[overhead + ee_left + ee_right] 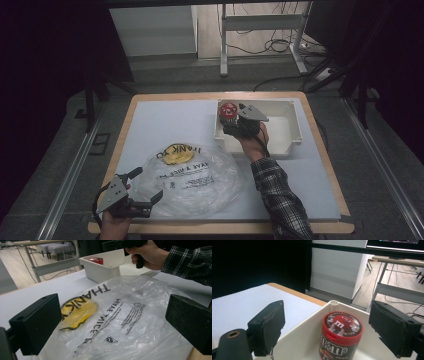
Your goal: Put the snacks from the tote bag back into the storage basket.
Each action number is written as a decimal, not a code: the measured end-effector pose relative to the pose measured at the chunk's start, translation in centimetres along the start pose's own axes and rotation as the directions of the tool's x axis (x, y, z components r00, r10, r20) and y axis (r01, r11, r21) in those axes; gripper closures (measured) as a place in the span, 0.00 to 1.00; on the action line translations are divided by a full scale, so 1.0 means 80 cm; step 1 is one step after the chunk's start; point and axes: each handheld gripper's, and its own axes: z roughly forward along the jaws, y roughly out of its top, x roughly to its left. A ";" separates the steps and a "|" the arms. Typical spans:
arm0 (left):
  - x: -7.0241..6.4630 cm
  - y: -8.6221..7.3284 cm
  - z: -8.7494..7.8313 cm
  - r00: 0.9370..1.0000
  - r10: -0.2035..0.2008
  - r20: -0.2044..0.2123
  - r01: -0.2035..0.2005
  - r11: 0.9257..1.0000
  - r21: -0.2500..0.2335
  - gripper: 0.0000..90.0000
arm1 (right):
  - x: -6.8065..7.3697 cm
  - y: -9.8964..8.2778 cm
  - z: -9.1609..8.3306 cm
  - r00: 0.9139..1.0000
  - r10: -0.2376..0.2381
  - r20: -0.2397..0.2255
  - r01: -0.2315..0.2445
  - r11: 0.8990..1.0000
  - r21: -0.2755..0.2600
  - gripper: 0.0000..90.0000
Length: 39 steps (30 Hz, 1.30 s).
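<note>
A red M&M's can stands upright in the near-left corner of a white tray. In the right gripper view the can sits just beyond my right gripper, whose jaws stand apart on either side without touching it. From above, the right gripper hovers over that tray corner. A clear plastic bag with a yellow face and black print lies flat on the mat. My left gripper rests open at the bag's front-left edge, and the bag spreads out beyond its jaws.
A white mat covers the wooden table. The tray stands at the back right, and its wall faces the left gripper. A plaid sleeve crosses the mat's right side. Table legs and cables lie on the floor beyond.
</note>
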 end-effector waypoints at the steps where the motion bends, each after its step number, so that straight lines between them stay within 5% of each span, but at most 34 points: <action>1: 0.000 0.000 0.000 1.000 0.000 0.000 0.000 1.000 0.000 0.00 | 0.000 0.001 -0.001 1.000 0.001 -0.002 -0.001 1.000 0.001 0.15; 22: -0.001 0.000 0.000 1.000 0.002 0.000 -0.002 1.000 0.001 0.00 | 0.009 0.002 -0.031 0.999 -0.015 -0.041 0.016 0.999 0.044 0.08; 39: -0.002 0.000 0.001 1.000 0.006 0.003 -0.006 1.000 0.001 0.00 | 0.014 0.003 -0.066 0.998 -0.025 -0.059 0.026 0.999 0.020 0.05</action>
